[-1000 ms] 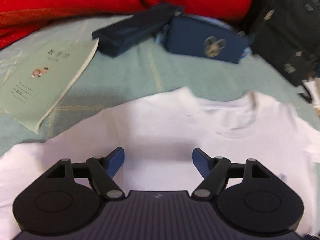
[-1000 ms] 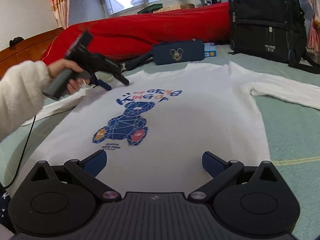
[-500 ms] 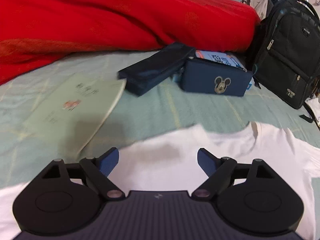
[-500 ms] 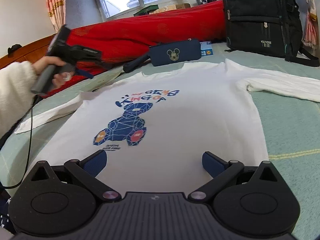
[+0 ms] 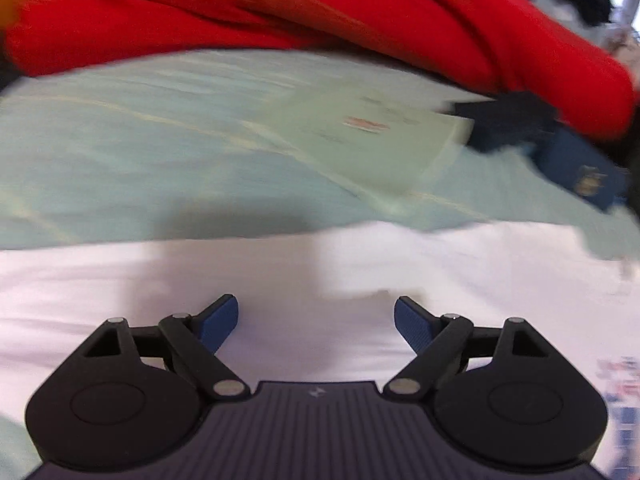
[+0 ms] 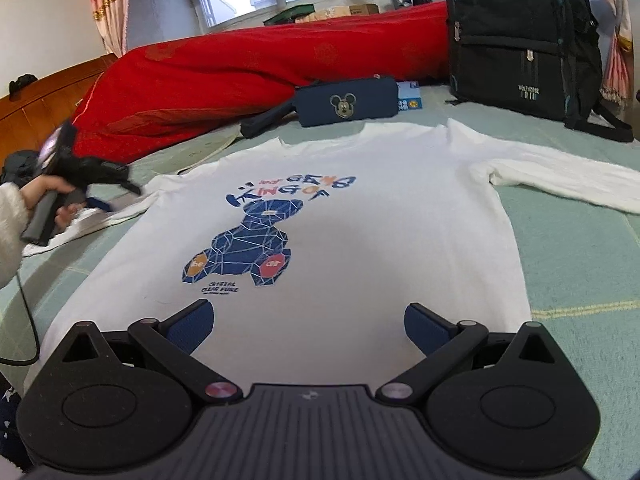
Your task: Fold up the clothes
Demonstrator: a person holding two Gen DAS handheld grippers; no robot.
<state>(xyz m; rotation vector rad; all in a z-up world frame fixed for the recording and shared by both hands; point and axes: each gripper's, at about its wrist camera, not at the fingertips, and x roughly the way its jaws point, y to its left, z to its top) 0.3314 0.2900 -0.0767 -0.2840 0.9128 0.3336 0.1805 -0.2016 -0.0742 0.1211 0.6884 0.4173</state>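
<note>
A white long-sleeved shirt (image 6: 360, 240) with a blue bear print lies flat, front up, on the pale green bed cover. Its left sleeve (image 6: 100, 220) stretches out to the left and its right sleeve (image 6: 560, 184) to the right. My left gripper (image 5: 316, 316) is open, held just above the left sleeve (image 5: 280, 280) with nothing between its fingers. The right wrist view shows the left gripper (image 6: 116, 194) in a hand with a fluffy white cuff. My right gripper (image 6: 308, 320) stands open over the shirt's hem, empty.
A red quilt (image 6: 260, 68) is piled along the back. A navy Mickey pouch (image 6: 346, 102), a dark case (image 5: 504, 120) and a green booklet (image 5: 372, 136) lie near the collar. A black backpack (image 6: 520, 36) stands at back right. A black cable (image 6: 24, 312) trails at left.
My left gripper has swept left from the collar and shoulder out along the left sleeve, staying open. The right gripper has kept still and open.
</note>
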